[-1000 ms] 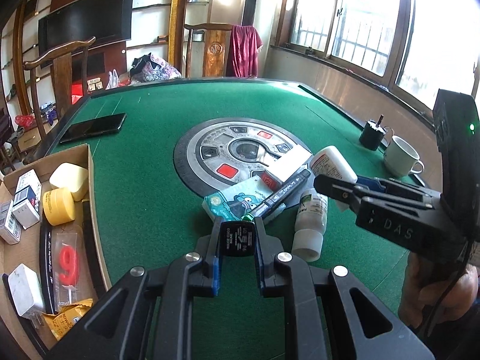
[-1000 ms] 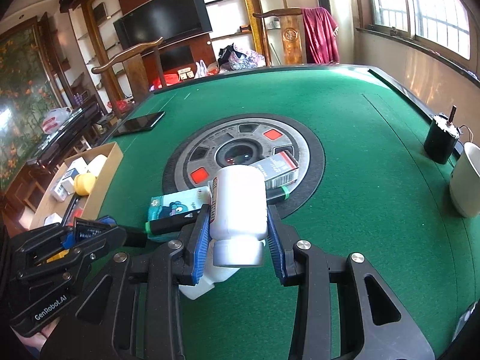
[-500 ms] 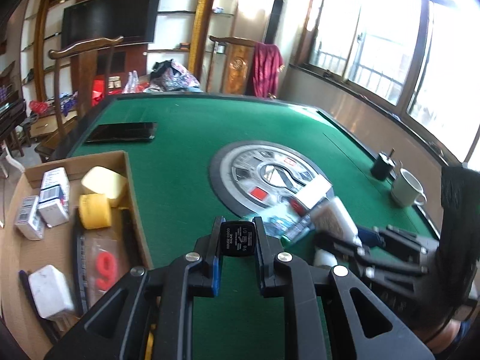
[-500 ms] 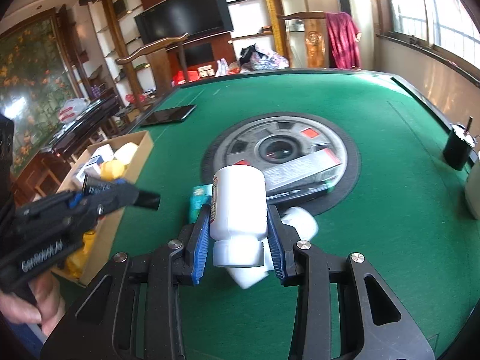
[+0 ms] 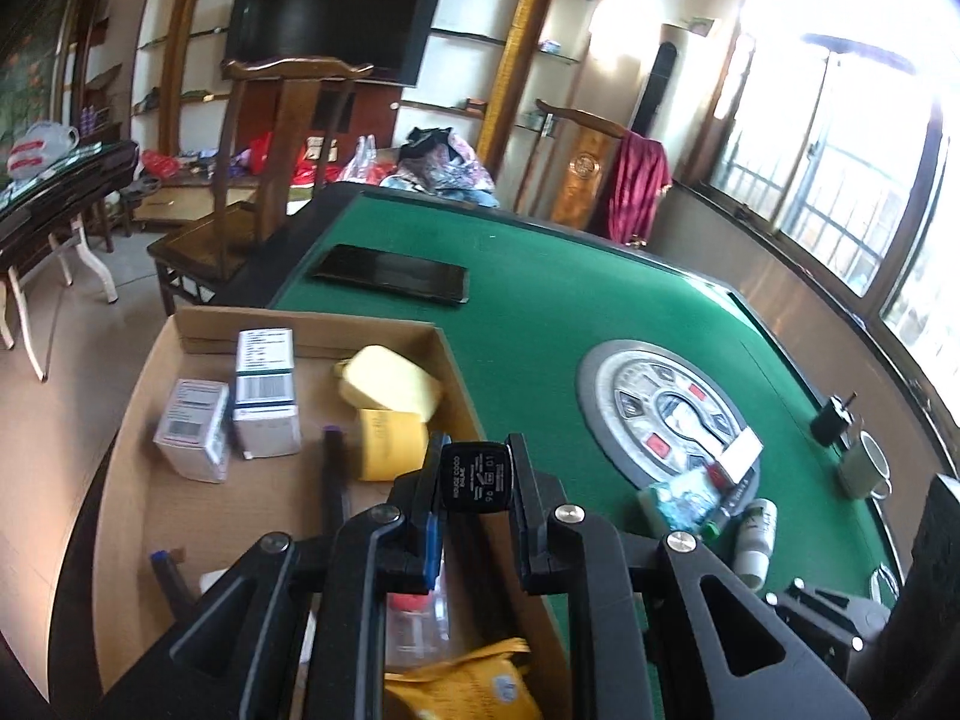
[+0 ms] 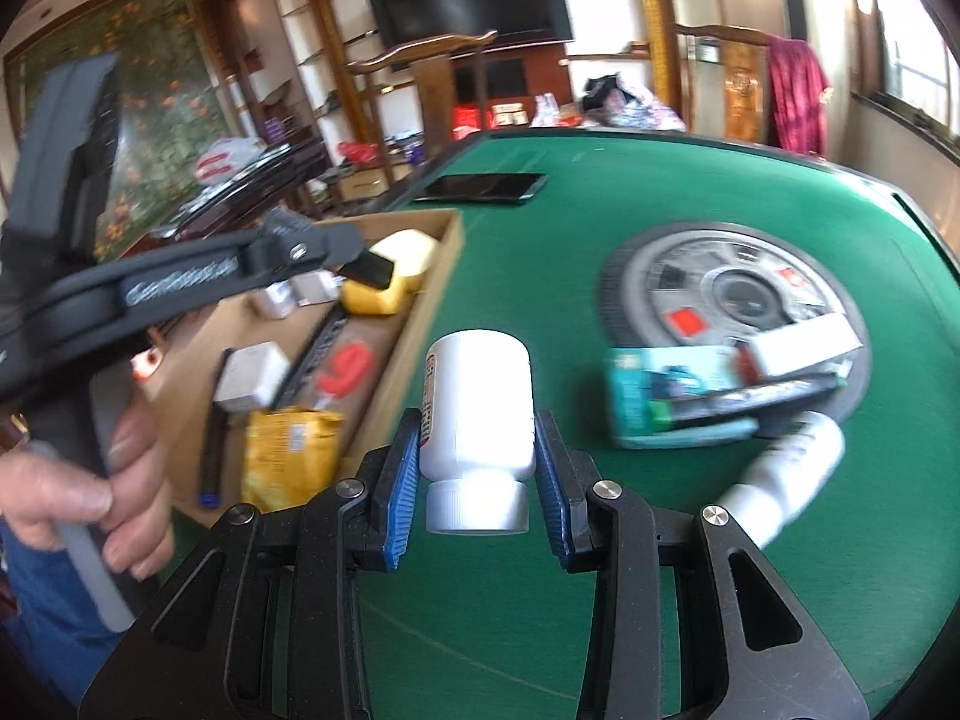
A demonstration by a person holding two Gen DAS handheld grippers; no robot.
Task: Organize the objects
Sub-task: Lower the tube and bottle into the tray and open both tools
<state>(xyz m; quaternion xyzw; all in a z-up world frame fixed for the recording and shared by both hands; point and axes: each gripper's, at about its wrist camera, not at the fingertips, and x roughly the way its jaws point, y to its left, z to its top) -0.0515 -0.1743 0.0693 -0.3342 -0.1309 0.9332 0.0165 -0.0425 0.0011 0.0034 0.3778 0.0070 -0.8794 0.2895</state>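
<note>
Both tools now nearer cardboard box (image 5: pixel 150 396): left tool (image 5: pixel 474 483) clamping black tube (image 5: pixel 474 477), right tool (image 6: pixel 474 468) white bottle (image 6: pixel 477 414)

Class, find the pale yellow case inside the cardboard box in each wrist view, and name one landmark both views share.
Left wrist view: pale yellow case, left of centre, against the cardboard box's far right corner.
Right wrist view: upper left, partly behind the left gripper.
Shared landmark: black phone.

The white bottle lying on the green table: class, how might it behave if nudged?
The white bottle lies on its side and looks round, so it would probably roll. Its plastic looks stiff. The green table looks felted, which may slow it.
</note>
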